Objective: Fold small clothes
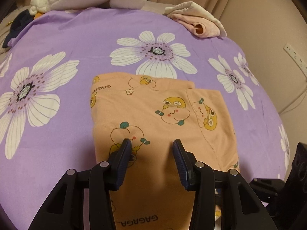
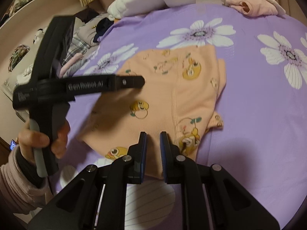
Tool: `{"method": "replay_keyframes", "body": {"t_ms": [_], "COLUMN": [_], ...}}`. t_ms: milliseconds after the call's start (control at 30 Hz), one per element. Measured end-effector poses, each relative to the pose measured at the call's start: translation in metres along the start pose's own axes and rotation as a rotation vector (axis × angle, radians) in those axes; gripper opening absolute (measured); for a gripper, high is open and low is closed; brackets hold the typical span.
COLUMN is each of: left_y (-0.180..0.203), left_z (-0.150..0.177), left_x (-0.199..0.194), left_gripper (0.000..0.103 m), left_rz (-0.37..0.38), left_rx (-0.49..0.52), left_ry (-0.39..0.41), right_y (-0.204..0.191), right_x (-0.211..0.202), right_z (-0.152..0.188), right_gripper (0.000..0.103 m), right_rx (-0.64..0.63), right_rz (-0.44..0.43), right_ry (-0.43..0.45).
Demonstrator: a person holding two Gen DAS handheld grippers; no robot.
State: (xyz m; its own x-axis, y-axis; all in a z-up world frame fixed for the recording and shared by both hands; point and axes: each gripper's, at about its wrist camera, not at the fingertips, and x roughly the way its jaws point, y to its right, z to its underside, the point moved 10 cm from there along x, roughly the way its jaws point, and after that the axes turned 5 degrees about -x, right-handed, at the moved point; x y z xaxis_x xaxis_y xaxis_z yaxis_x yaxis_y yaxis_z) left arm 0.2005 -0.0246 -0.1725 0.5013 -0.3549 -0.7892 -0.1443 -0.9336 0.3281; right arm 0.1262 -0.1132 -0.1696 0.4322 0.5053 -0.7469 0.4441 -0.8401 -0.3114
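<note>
Peach garment (image 1: 153,115) lies part-folded on the bedsheet (image 1: 76,38); left gripper (image 1: 152,143) spread above it, right gripper (image 2: 153,134) nearly pressed together, pinching nothing — careless dragging could undo the fold.

Peach cartoon-print garment (image 1: 153,115), partly folded, flat on purple sheet, spread under & just beyond both sets of jaws
</note>
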Motion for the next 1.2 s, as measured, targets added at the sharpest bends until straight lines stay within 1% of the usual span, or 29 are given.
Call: {"method": "replay_keyframes", "body": {"t_ms": [133, 233, 300, 467, 633, 733, 833, 900, 1033, 1100, 1167, 1200], "left_y": [0.002, 0.005, 0.006, 0.009, 0.008, 0.007, 0.007, 0.007, 0.004, 0.003, 0.002, 0.002], "left_z": [0.002, 0.007, 0.013, 0.030, 0.041, 0.045, 0.046, 0.046, 0.048, 0.050, 0.054, 0.056], "left_x": [-0.006, -0.014, -0.020, -0.034, -0.037, -0.034, -0.034, -0.033, -0.039, -0.044, -0.049, -0.051], "left_gripper": [0.045, 0.045, 0.045, 0.045, 0.045, 0.045, 0.045, 0.045, 0.045, 0.045, 0.045, 0.045], "left_rz": [-0.005, -0.007, -0.014, -0.022, -0.022, -0.025, -0.021, -0.014, 0.007, 0.014, 0.012, 0.010], "left_rx": [-0.003, 0.005, 0.018, 0.037, 0.036, 0.037, 0.036, 0.032, 0.008, -0.004, -0.009, -0.010], "left_ry": [0.005, 0.009, 0.012, 0.011, 0.001, -0.002, -0.001, 0.000, 0.009, 0.012, 0.018, 0.020], "right_y": [0.001, 0.004, 0.006, 0.007, 0.010, 0.017, 0.029, 0.035, 0.037, 0.035, 0.030, 0.028], "right_x": [0.000, -0.008, -0.015, -0.025, -0.023, -0.016, -0.002, 0.003, -0.002, -0.007, -0.013, -0.016], "right_z": [0.005, 0.003, -0.002, -0.020, -0.037, -0.037, -0.028, -0.023, -0.022, -0.021, -0.021, -0.021], "right_gripper": [0.013, 0.013, 0.017, 0.017, 0.017, 0.017, 0.013, 0.012, 0.013, 0.015, 0.025, 0.027], "right_rx": [0.010, 0.049, 0.071, 0.077, 0.079, 0.094, 0.126, 0.147, 0.165, 0.160, 0.154, 0.150], "right_rz": [-0.002, -0.030, -0.038, -0.030, -0.012, 0.020, 0.060, 0.062, 0.051, 0.048, 0.026, 0.019], "right_ry": [-0.007, 0.006, 0.035, 0.101, 0.127, 0.111, 0.055, 0.041, 0.053, 0.060, 0.076, 0.084]}}
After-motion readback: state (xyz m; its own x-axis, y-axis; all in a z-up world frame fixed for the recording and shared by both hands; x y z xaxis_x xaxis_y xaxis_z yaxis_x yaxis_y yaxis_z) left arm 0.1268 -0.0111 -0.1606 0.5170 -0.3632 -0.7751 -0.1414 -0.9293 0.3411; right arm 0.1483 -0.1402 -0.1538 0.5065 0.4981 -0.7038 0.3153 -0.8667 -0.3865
